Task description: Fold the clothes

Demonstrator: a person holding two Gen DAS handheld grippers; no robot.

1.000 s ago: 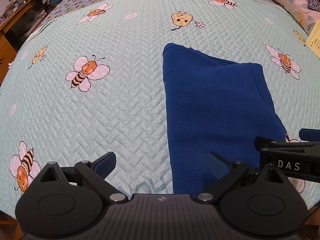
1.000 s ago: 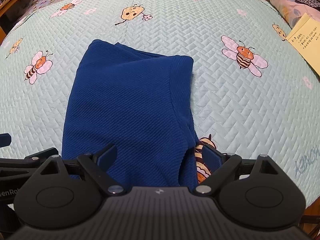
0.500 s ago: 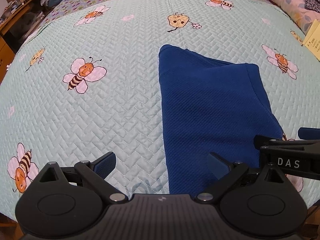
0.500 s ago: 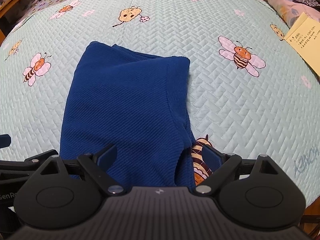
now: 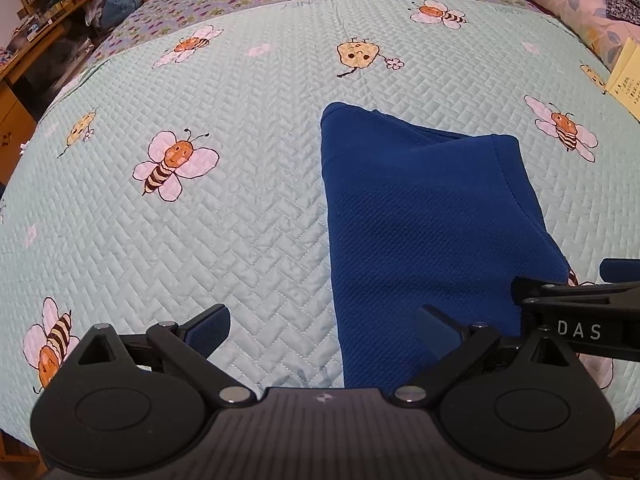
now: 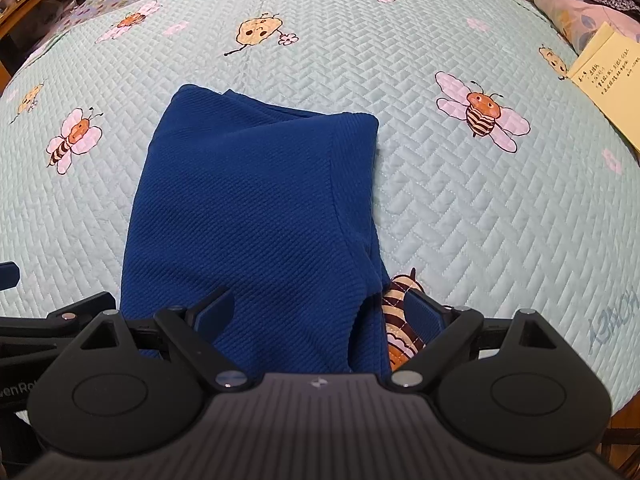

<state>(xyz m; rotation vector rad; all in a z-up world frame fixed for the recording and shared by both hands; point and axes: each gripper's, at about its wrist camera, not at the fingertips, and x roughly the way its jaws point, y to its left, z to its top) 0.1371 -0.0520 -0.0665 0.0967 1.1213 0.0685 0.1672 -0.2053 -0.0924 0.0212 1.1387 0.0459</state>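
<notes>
1. We see the blue garment (image 5: 424, 232) lying folded on the bee-print quilt (image 5: 240, 208) of the bed, its far end doubled over
2. Our left tool (image 5: 324, 328) sits at the garment's near left edge, fingers spread apart, one over the quilt and one over the blue cloth, gripping nothing
3. Our right tool (image 6: 320, 312) sits at the garment's near right corner, fingers likewise wide apart and empty
4. A yellow handwritten note (image 6: 612, 80) lies well to the right of the garment, beside a floral pillow (image 6: 560, 4)
</notes>
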